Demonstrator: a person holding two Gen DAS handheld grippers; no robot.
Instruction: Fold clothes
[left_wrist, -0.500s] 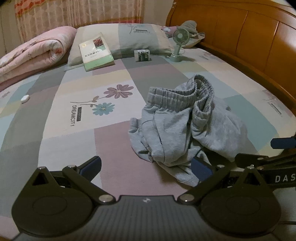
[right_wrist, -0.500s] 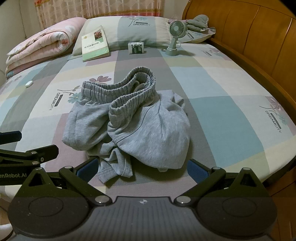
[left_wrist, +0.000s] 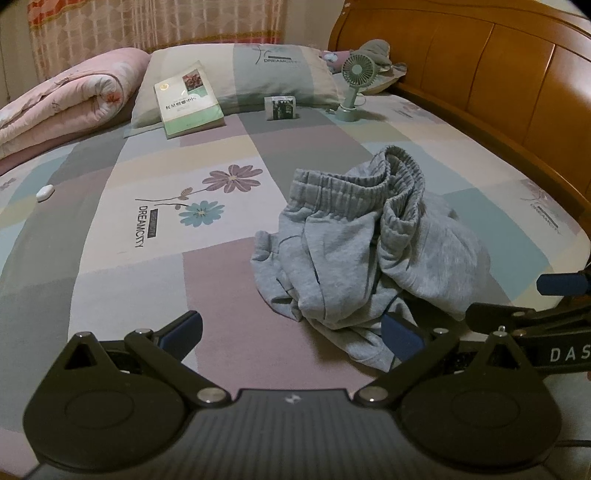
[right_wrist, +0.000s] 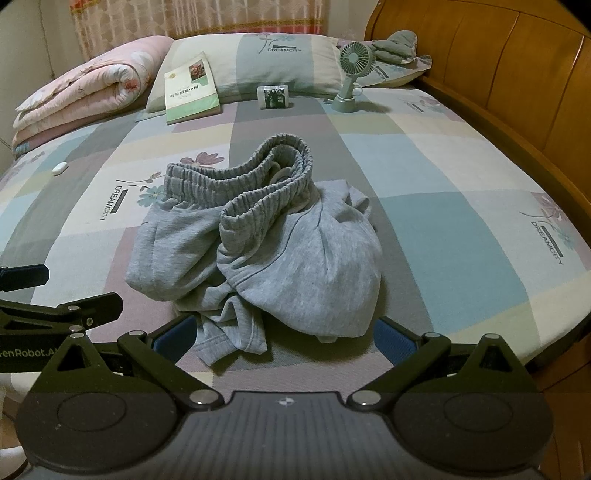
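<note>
A pair of grey sweatpants (left_wrist: 354, 258) (right_wrist: 258, 251) lies crumpled in a heap on the patchwork bedsheet, elastic waistband bunched toward the pillows. My left gripper (left_wrist: 291, 336) hovers open over the near edge of the bed, left of the heap; its right pad sits just in front of the lowest fold. My right gripper (right_wrist: 284, 339) is open too, its jaws wide on either side of the heap's near end, above a trailing hem. Each gripper shows at the edge of the other's view: the right one (left_wrist: 561, 295), the left one (right_wrist: 44, 291). Nothing is held.
At the head of the bed lie a rolled pink quilt (left_wrist: 70, 96), a pillow (left_wrist: 258, 74) with a green book (left_wrist: 188, 99) on it, a small box (left_wrist: 280, 108) and a green desk fan (left_wrist: 354, 85). A small white object (left_wrist: 45, 192) rests left. A wooden headboard (left_wrist: 498, 81) borders the right side.
Both views sit almost as before; the sweatpants appear a touch higher in the left view. Jaws remain wide.
</note>
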